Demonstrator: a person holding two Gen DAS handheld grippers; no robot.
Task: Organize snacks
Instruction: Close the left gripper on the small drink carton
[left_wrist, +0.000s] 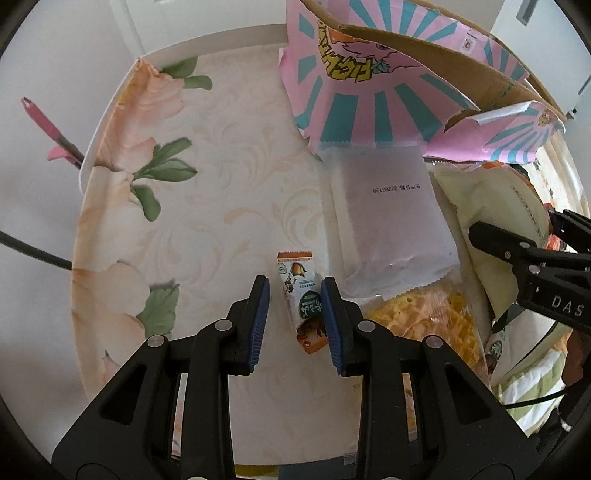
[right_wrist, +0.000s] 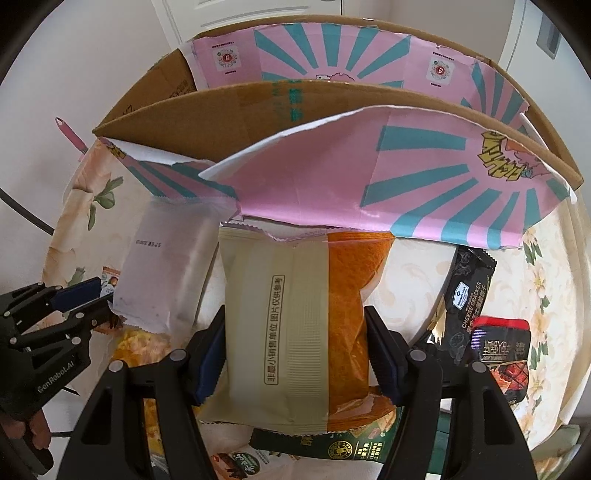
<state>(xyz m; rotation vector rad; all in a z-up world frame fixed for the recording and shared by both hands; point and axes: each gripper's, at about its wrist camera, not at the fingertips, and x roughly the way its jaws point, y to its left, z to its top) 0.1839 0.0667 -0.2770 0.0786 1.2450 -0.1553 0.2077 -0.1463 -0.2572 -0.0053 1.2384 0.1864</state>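
Left gripper (left_wrist: 295, 314) jaws stand apart around a small mango snack stick (left_wrist: 301, 306), frosted white packet (left_wrist: 388, 225) just beyond; right gripper (right_wrist: 295, 347) clamps the cream-and-orange cake bag (right_wrist: 295, 325), pink striped box (right_wrist: 388, 177) ahead.

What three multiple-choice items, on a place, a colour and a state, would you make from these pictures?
1. Where is the small orange-and-white stick packet? A inside a drawer; B between the left gripper's jaws; C under a plate.
2. Which colours stripe the printed cardboard box? A pink and teal; B red and yellow; C black and white.
3. What does the right gripper do? A hangs empty; B grips a cup; C grips the beige-and-orange plastic bag.
Key: B, it shows between them; A, its walls show it; C, both jaws press its sides.
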